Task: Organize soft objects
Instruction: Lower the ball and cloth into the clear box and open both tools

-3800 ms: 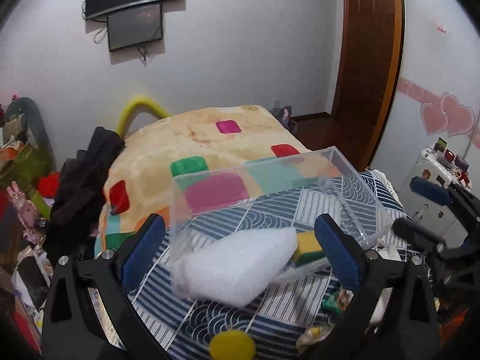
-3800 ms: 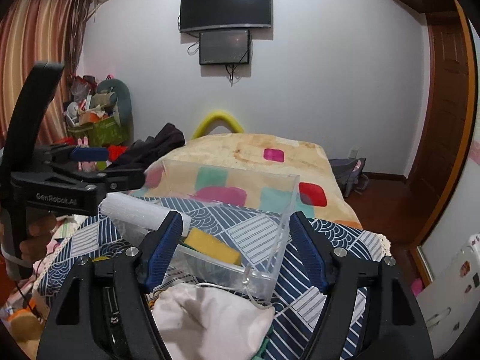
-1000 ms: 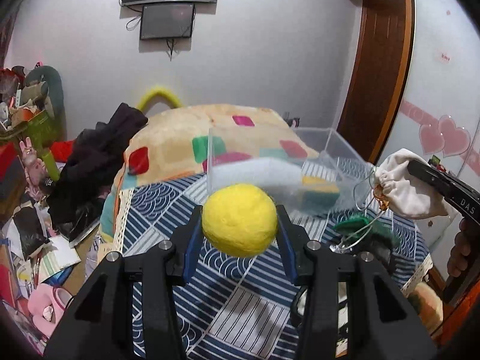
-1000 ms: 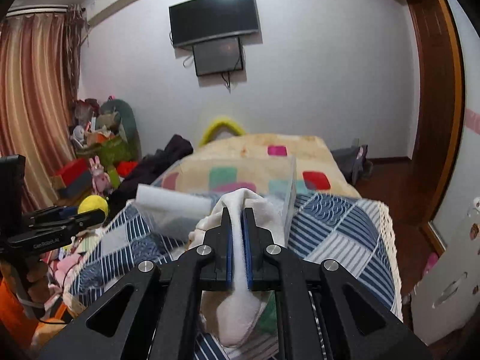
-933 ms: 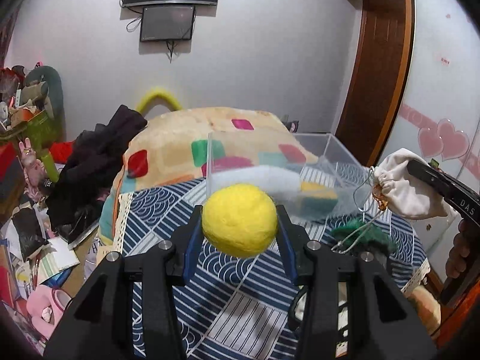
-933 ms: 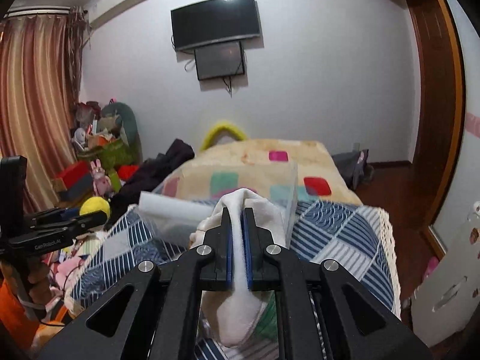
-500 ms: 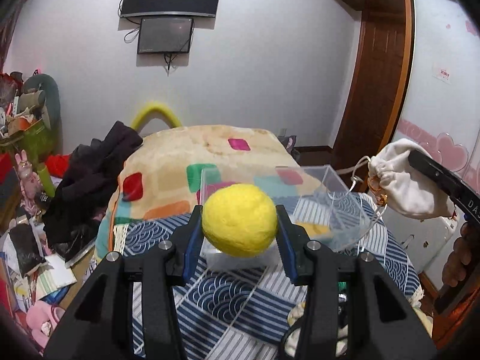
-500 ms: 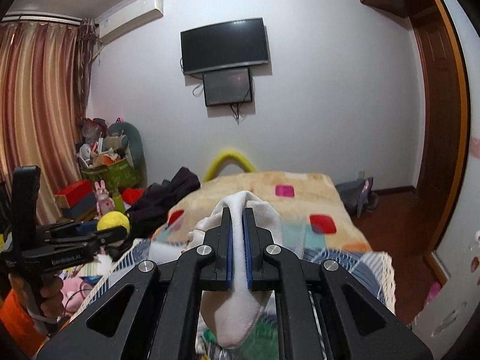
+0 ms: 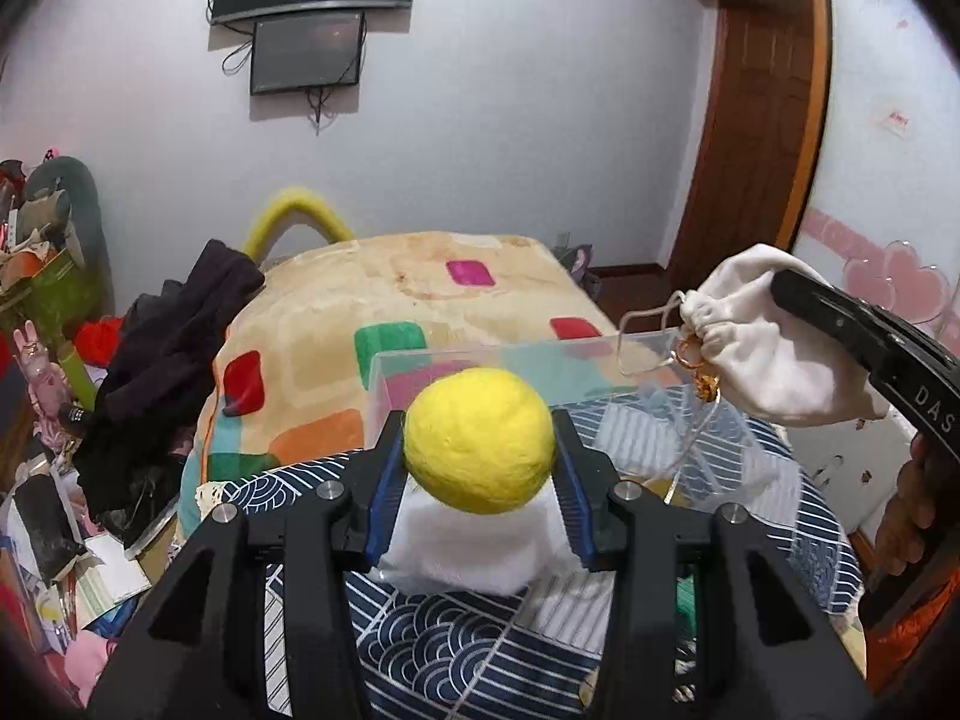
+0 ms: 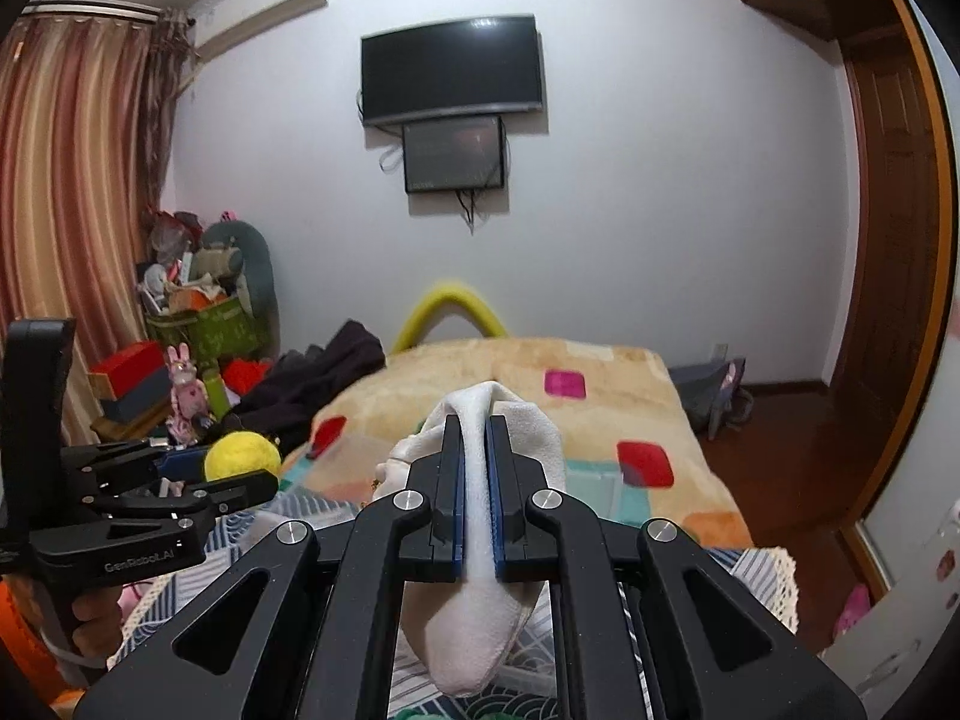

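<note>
My left gripper (image 9: 479, 462) is shut on a yellow felt ball (image 9: 478, 439), held in the air just before the near wall of a clear plastic box (image 9: 498, 360). The box stands on a navy patterned cloth (image 9: 456, 636) and holds a white foam block (image 9: 474, 546) and a yellow sponge (image 9: 675, 489). My right gripper (image 10: 474, 474) is shut on a white drawstring pouch (image 10: 480, 540), raised above the box. In the left wrist view the pouch (image 9: 774, 354) hangs at the right, its cord and gold ring dangling. The ball (image 10: 243, 456) and the left gripper (image 10: 228, 471) show at the left of the right wrist view.
A bed with a beige blanket of coloured squares (image 9: 384, 312) lies beyond the box. Dark clothes (image 9: 168, 354) are heaped on its left side. Boxes, toys and a green bin (image 10: 204, 324) crowd the left wall. A wooden door (image 9: 756, 150) stands at the right.
Both grippers have risen and moved forward toward the box with their loads. The ball now sits in front of the box's near wall, and the pouch hangs higher, over the box's right end.
</note>
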